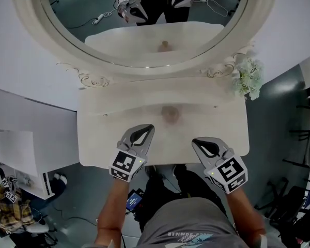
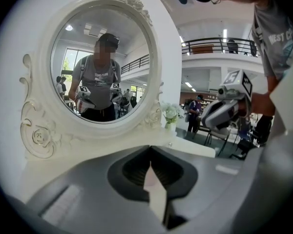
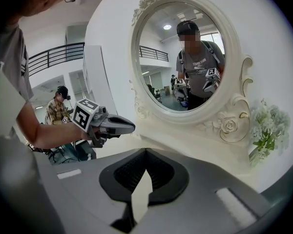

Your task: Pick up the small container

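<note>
1. Left gripper point(image 1: 144, 130): jaws fully together, nothing between them. It sits over the front edge of the vanity table point(image 1: 98, 138), left of centre, tips pointing at the mirror point(image 1: 144, 14).
2. Right gripper point(image 1: 198, 142): also closed and empty, over the front edge right of centre, angled slightly inward.
3. Key relation: the small container point(image 1: 169, 113) stands on the tabletop mid-width, roughly halfway between the front edge and the mirror base. It's ahead and right of the left tips, ahead and left of the right tips. The left one looks a bit nearer; both are clear of it.
4. From above the container reads as round and squat, so I see no long axis and any approach angle should work. Tan-brown and too small to call the material. Neither gripper view shows it, since the gripper bodies block the near tabletop.
5. Either gripper has to open its jaws before closing on it.
6. Table: cream, smooth, glossy, with a curved front edge. The mirror is oval in a carved cream frame with rosettes and scrollwork.
7. Pale artificial flowers point(image 1: 247, 78) at the back right corner, well away from the container.
</note>
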Demonstrator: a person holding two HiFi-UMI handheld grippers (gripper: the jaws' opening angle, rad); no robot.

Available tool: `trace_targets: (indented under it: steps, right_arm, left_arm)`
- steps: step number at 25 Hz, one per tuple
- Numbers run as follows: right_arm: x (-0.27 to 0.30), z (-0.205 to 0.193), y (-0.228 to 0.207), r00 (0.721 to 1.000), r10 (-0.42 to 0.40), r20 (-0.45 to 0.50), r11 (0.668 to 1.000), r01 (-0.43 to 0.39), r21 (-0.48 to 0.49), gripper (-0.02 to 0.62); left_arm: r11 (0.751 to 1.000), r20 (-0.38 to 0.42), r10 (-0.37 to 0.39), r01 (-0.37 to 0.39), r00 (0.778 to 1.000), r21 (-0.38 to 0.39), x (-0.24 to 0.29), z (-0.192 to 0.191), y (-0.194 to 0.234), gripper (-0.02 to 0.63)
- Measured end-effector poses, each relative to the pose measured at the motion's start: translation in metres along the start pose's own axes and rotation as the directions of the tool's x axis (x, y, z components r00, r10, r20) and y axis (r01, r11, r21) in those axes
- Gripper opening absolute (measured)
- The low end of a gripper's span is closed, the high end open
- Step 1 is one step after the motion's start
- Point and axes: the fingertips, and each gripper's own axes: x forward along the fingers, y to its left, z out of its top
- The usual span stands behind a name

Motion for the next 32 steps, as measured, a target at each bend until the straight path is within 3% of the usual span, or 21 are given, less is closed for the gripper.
trace_targets:
  steps: [21, 32]
  right_arm:
    - [0.037, -0.032, 0.019, 0.994, 0.097, -0.057, 0.993, -0.093, 0.074, 0.002]
    - [0.052, -0.053, 0.014, 0.988, 0.116, -0.105, 0.988, -0.104, 0.115, 0.002]
  left_arm:
    - [0.999, -0.045, -0.01, 0.007, 0.999, -0.053, 0.025, -0.035, 0.014, 0.003]
    - [0.995, -0.082, -0.023, 0.015, 0.996, -0.101, 0.044, -0.061, 0.022, 0.003]
